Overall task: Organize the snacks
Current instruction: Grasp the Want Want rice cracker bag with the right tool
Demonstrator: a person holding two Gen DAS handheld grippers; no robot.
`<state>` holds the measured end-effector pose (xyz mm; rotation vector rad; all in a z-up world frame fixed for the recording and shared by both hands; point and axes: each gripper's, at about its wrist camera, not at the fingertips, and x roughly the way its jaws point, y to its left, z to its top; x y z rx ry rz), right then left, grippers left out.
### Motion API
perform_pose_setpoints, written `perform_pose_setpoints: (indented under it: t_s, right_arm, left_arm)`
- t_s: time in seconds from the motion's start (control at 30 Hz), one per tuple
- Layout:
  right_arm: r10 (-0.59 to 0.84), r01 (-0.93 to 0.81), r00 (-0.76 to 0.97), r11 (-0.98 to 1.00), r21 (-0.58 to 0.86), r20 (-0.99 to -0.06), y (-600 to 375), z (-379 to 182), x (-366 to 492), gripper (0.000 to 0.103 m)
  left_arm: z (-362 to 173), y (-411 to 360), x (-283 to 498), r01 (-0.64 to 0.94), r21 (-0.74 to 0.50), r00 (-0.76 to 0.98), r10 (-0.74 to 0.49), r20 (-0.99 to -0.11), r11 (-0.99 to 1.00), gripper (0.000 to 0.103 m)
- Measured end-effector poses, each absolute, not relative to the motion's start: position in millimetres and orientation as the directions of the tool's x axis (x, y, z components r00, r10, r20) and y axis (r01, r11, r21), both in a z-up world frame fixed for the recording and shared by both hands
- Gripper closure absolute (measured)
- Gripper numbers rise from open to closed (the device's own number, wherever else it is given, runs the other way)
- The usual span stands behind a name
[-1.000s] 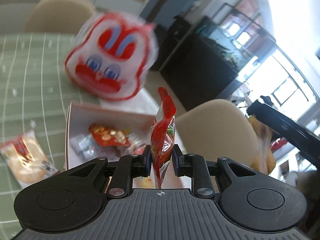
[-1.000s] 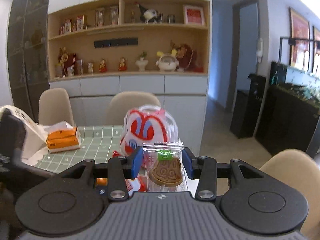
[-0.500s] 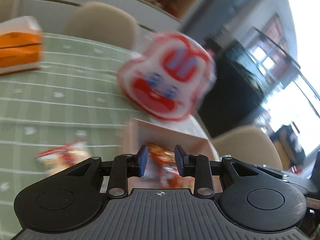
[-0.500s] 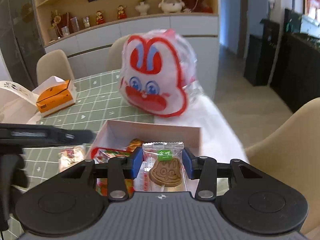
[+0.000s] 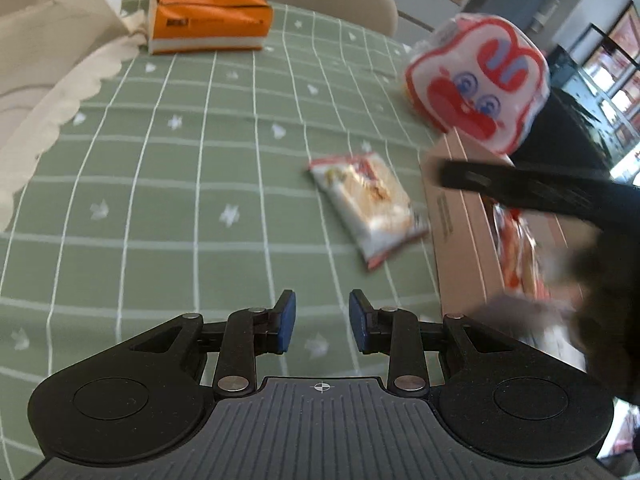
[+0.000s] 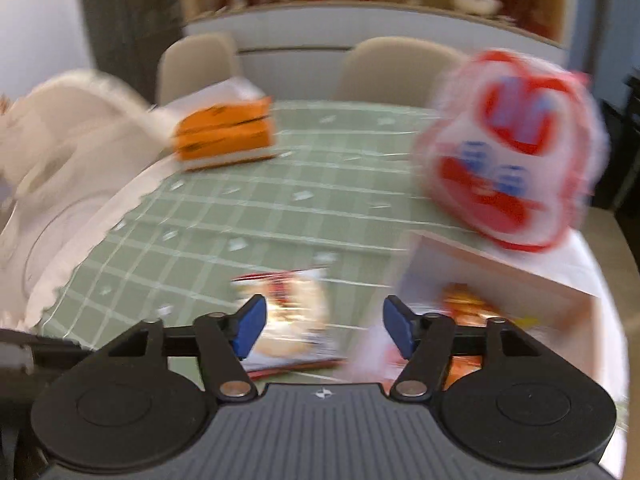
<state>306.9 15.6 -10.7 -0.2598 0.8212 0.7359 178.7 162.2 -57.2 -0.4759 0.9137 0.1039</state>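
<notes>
hovering left gripper (image 5: 322, 322), right gripper (image 6: 324, 327), jaws apart

Two grippers are present: the left gripper (image 5: 322, 322) and the right gripper (image 6: 324, 330), each with two blue-padded fingers. One snack packet (image 5: 366, 204) lies on the tablecloth (image 5: 180, 184). One cardboard box (image 5: 452, 216) holds further red-and-orange packets (image 5: 516, 248); blur prevents an exact count. One rabbit-face bag (image 5: 478, 82), one orange tissue box (image 5: 208, 24) and two chairs (image 6: 396, 68) are visible.
</notes>
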Motion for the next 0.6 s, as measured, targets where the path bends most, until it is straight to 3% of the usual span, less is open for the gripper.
perform_pose_setpoints:
  t_s: [0.2,0.33,0.6]
  right_arm:
    - [0.378,-0.633,0.452,0.775,0.009,-0.808,80.5,-44.6,321.3,0.035]
    - [0.324,-0.502,0.448,0.862,0.066,-0.833,91.1,-61.3,346.1,0.035]
    - [0.28,-0.459,0.477,0.888,0.035,-0.833,100.4,-68.4,330.5,0.035]
  left_arm:
    - [-59.8,171.2,136.7,-0.219,-0.387,0.598,-0.19,-0.779,0.896,0.07]
    - [-62.4,189.0,114.8,-0.198,-0.412,0.6,-0.223,-0.769,0.889,0.07]
    - [-67.8,233.4,87.5,-0.218,-0.43,0.611,-0.221,-0.76,0.876,0.07]
